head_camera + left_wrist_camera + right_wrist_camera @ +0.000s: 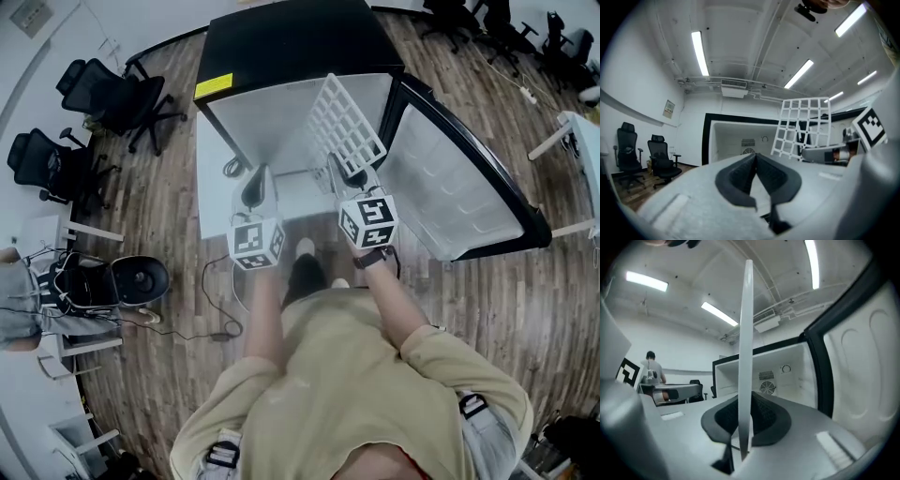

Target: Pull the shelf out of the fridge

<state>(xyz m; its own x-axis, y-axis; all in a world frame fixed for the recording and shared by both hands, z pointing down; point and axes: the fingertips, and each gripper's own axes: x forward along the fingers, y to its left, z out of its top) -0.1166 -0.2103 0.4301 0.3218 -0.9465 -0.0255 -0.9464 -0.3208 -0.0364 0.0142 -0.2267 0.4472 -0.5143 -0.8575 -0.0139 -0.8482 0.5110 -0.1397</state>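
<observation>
The right claw (351, 174) is clamping the shelf (345, 122), seemingly clear of the fridge (281, 42) at twelve o'clock; the left claw (255, 187) is resting closed, empty.

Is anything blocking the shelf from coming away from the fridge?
Nothing visible does. The right gripper is shut on the shelf, holding it upright in front of the open fridge, with the door swung wide aside.

Person in a sand-coloured T-shirt (337, 375) with short sleeves.
The left gripper (260, 173) and right gripper (339, 167) have pale grey shells and black ribbed pads (739, 176); a black-and-white marker cube (256, 242) sits at six o'clock of each; a black wristband (370, 259) lies below the right one.
</observation>
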